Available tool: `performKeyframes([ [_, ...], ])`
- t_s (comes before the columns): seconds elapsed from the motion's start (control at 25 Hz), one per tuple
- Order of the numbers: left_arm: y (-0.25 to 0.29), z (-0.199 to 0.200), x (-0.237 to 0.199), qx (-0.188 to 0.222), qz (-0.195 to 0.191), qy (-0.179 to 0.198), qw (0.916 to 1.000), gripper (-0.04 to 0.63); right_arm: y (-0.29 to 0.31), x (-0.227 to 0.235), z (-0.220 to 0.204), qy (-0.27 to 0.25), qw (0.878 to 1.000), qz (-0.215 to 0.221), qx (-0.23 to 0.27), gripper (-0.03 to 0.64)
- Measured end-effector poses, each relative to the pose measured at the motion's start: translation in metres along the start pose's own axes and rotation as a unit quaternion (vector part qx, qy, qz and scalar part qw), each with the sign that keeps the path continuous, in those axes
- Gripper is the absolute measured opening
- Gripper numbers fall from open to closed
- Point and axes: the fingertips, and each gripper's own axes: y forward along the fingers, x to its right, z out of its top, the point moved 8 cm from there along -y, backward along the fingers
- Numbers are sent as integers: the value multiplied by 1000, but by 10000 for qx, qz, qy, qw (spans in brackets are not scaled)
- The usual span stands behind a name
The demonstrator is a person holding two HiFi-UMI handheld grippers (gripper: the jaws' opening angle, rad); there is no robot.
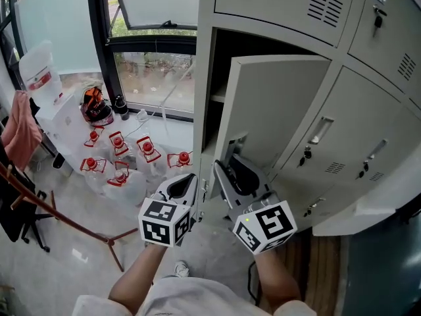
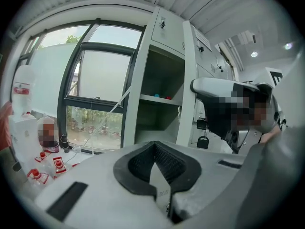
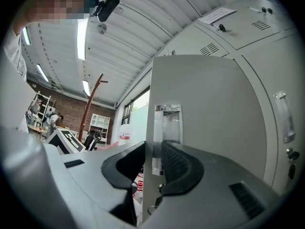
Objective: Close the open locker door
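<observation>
The half-open pale grey sheet-metal locker door [image 1: 279, 104] is clamped at its free edge by the right gripper [image 1: 231, 171], likely for swinging it shut; the left gripper [image 1: 182, 187] is closed and empty.

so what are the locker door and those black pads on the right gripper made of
The locker door looks like painted sheet metal: pale grey, smooth satin finish, a thin edge and a pressed handle recess. The pads of the right gripper are probably rubber or soft plastic: matte black with a ribbed face.
</observation>
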Motion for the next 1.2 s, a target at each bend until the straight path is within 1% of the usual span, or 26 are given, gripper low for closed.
performKeyframes([
  [0.4,23,16,-25,91,-305,64,9995,6,35,5,-4,-49,9998,-196,-71,95],
  [0.96,49,27,-63,115,-612,114,9980,6,75,16,-10,-117,9977,-641,-187,87],
  [1.2,61,33,-78,81,-726,231,9971,6,92,24,-14,-129,9958,-895,-139,86],
])
